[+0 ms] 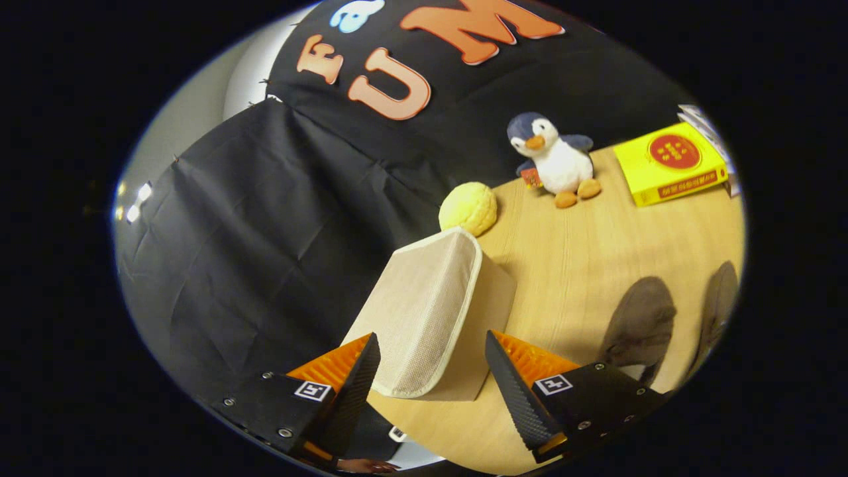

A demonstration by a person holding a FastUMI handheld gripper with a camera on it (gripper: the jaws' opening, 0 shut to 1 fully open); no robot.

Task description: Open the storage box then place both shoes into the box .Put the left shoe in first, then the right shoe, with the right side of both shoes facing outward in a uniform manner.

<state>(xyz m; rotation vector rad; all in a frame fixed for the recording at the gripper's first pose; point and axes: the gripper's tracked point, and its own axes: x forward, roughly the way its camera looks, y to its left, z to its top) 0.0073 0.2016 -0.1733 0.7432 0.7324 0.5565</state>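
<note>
Wooden bench (583, 265) holds the box (430, 311); open tongs (430, 371) straddle its lid and might slip, tipping it.

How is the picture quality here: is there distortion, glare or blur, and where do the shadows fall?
In the gripper view, fisheye distortion tilts and curves the wooden table; the storage box, between the open jaws of the gripper, is sharp; bright glare spots sit beyond the black cloth; the two shoes look dark and dim; the penguin toy and yellow ball cast soft shadows.
</note>
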